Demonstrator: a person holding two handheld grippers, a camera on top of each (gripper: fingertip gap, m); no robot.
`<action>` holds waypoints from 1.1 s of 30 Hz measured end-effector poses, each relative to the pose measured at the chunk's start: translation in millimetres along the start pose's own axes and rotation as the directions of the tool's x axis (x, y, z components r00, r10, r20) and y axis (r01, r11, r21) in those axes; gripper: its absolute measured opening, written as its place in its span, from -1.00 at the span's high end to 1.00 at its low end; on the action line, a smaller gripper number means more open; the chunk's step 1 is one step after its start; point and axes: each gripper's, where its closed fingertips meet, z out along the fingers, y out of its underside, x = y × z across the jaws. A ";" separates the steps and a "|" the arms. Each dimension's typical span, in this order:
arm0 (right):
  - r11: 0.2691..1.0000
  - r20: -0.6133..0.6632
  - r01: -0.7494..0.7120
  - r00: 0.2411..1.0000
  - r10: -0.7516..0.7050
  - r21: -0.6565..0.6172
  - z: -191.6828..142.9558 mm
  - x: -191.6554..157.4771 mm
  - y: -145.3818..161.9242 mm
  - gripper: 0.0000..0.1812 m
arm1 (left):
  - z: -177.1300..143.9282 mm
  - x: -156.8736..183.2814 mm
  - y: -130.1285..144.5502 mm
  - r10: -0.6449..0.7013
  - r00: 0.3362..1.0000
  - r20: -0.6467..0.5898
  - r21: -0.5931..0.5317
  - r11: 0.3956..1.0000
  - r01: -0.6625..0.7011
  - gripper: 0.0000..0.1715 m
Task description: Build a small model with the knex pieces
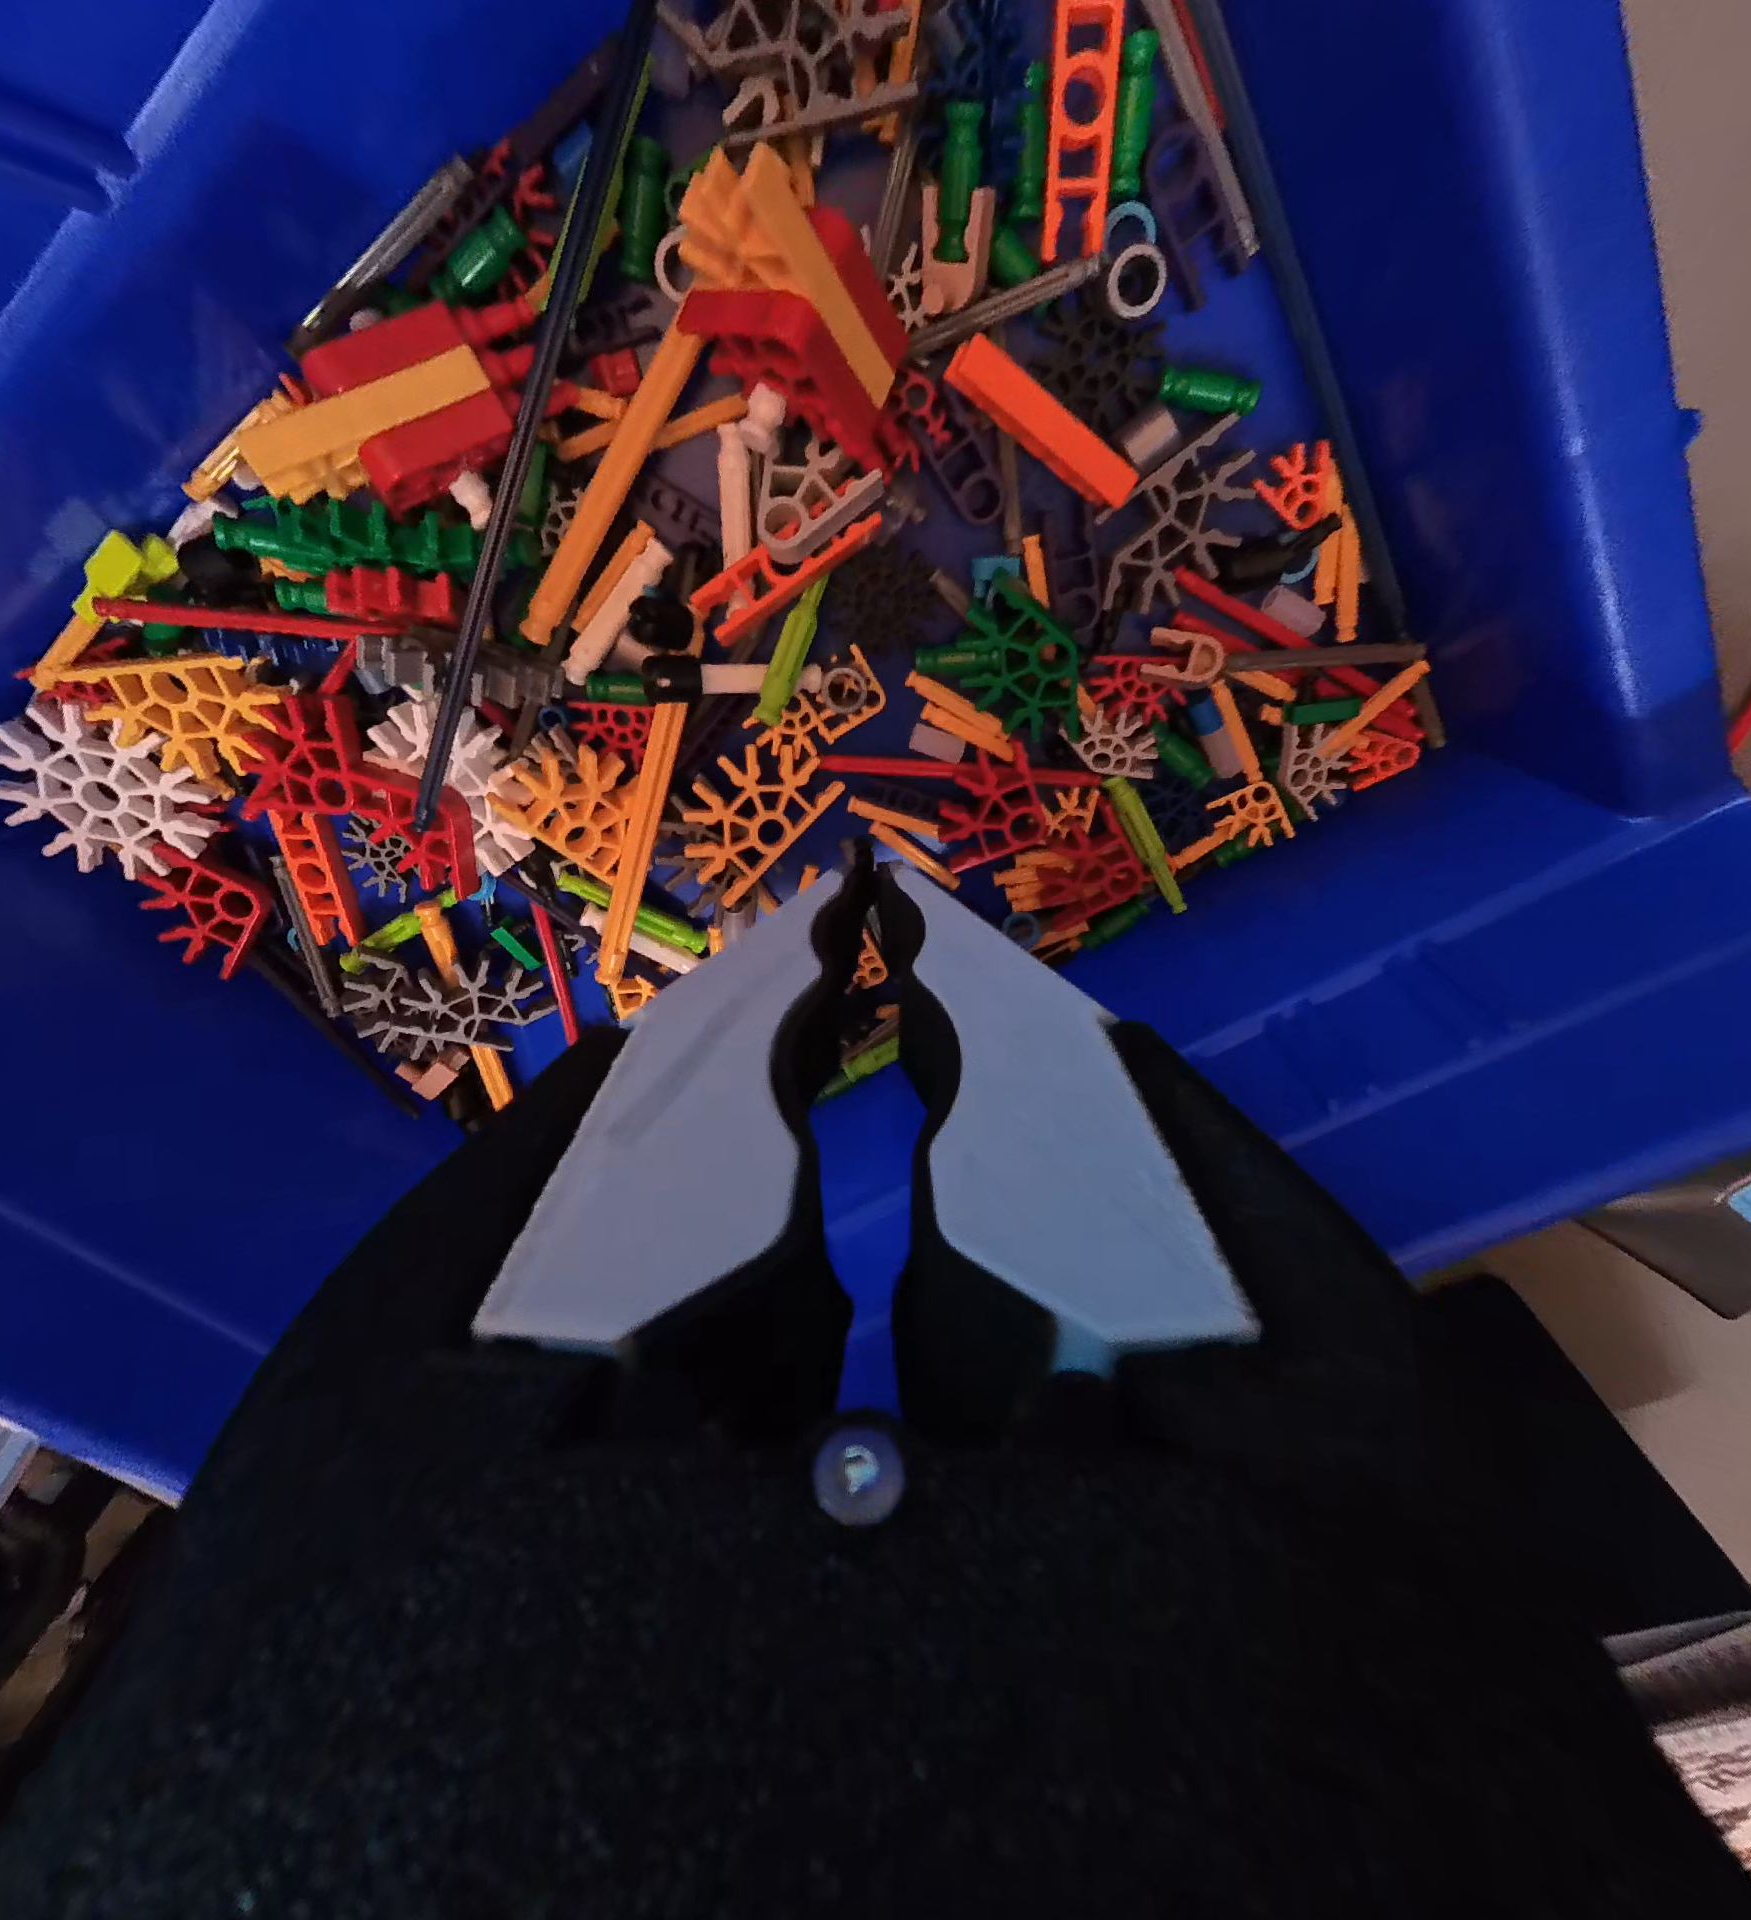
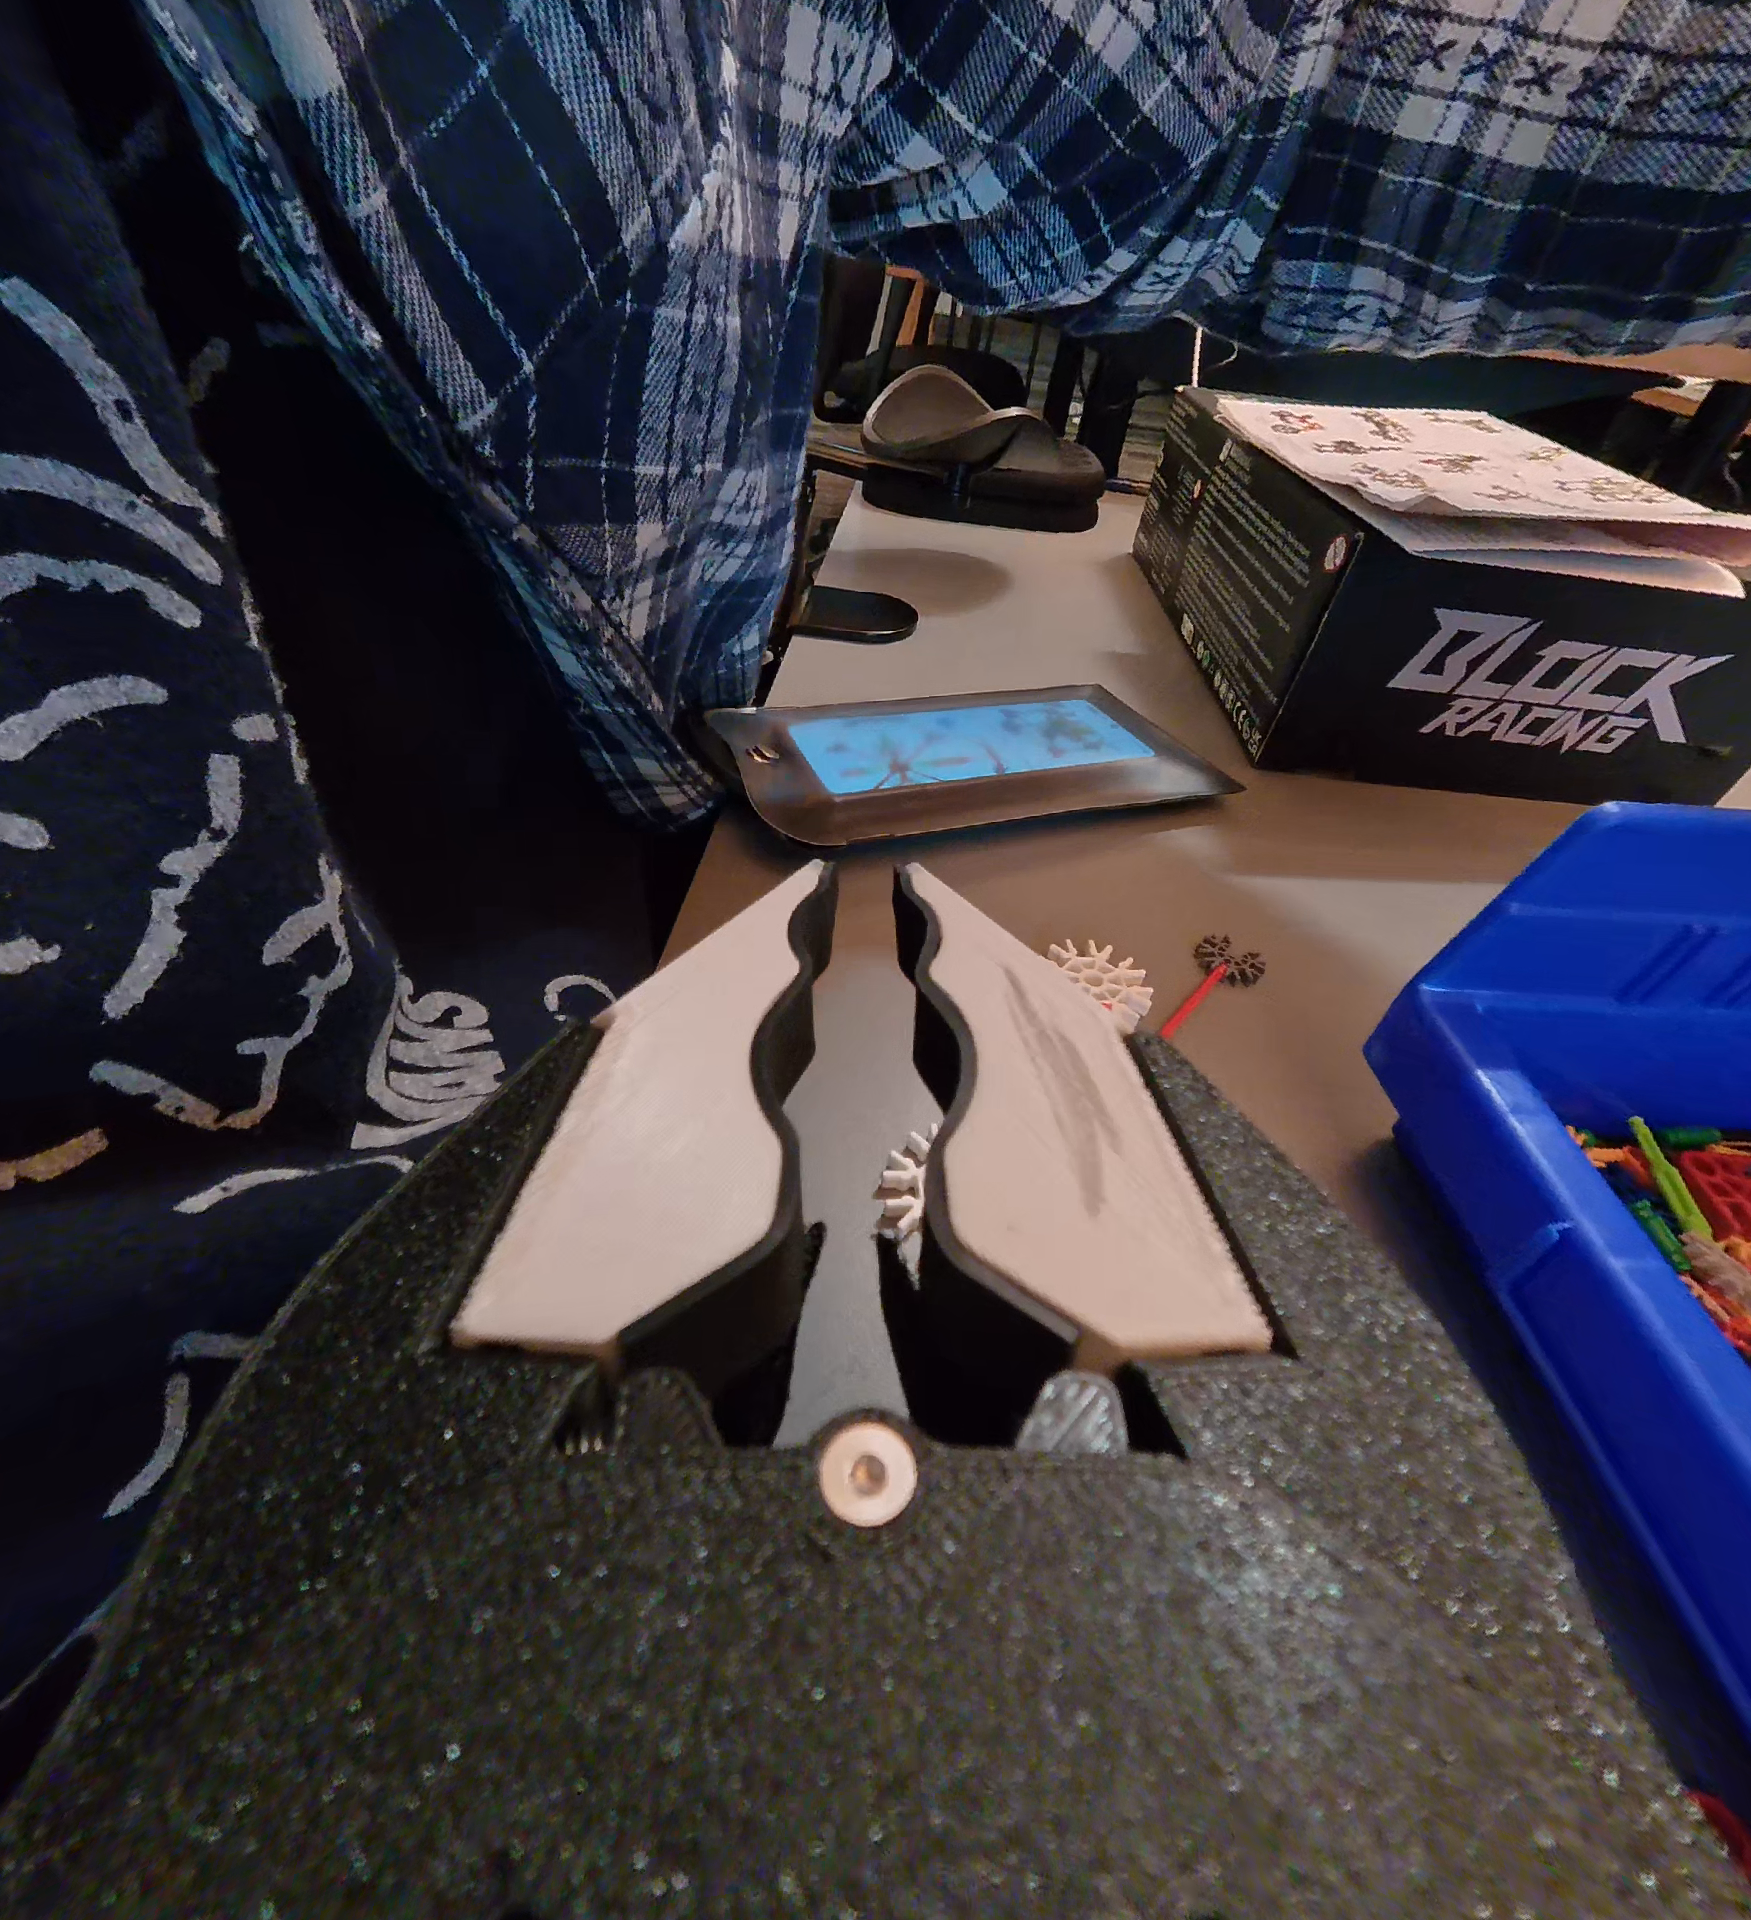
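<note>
The left gripper [image 1: 866,868] is closed with nothing between its tips, and it hangs over the near edge of a blue bin [image 1: 1536,997]. The bin is full of mixed rods and connectors [image 1: 705,582]. The right gripper [image 2: 863,881] is a little open and empty, low over the counter [image 2: 1307,862]. A white connector [image 2: 904,1184] lies just beside its right finger. A phone [image 2: 964,753] and a black box [image 2: 1473,623] lie farther away.
</note>
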 end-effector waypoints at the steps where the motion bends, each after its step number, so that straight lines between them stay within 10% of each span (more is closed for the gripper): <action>1: 1.000 0.000 0.000 1.000 0.000 0.000 0.1 0.0 0.0 0.88 | -0.4 0.0 -0.3 0.000 1.000 0.000 0.003 1.000 0.000 0.99; 18: 1.000 -0.003 0.004 1.000 -0.004 -0.006 -0.8 0.0 0.5 0.88 | -3.7 10.2 -13.9 -0.013 1.000 -0.006 0.059 0.998 0.014 0.93; 21: 1.000 -0.003 0.004 1.000 -0.004 -0.008 -0.9 0.0 0.9 0.88 | 5.0 10.6 -10.7 -0.022 1.000 0.005 0.003 1.000 0.022 0.53; 33: 1.000 -0.002 0.006 1.000 -0.006 -0.009 -2.6 -0.7 0.8 0.88 | 25.0 43.6 12.3 -0.035 0.984 -0.176 -0.187 0.982 0.001 0.66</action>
